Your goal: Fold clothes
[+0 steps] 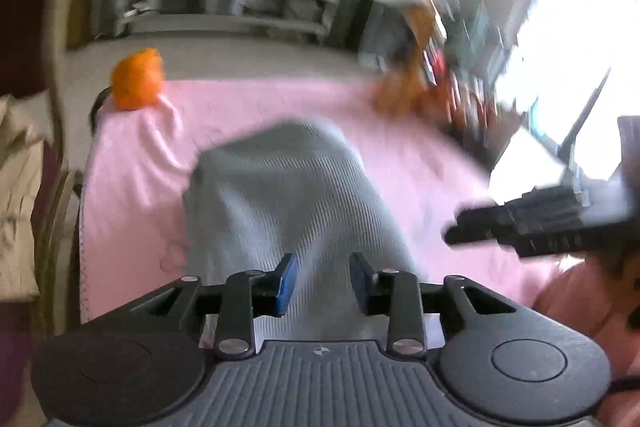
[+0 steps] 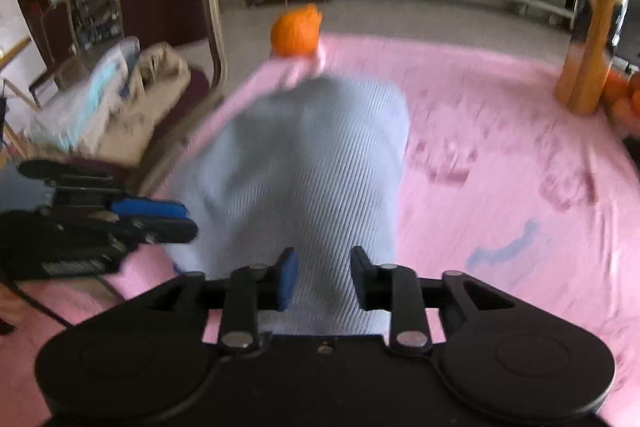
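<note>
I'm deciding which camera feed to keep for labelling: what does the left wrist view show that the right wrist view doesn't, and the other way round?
Only the left wrist view shows the bright window and the right hand-held gripper from its side. Only the right wrist view shows the tall orange bottle, the beige cushioned chair and the left hand-held gripper from its side. Both show the grey ribbed knit garment on the pink sheet, the round orange object at the far corner, and open jaws over the garment.
</note>
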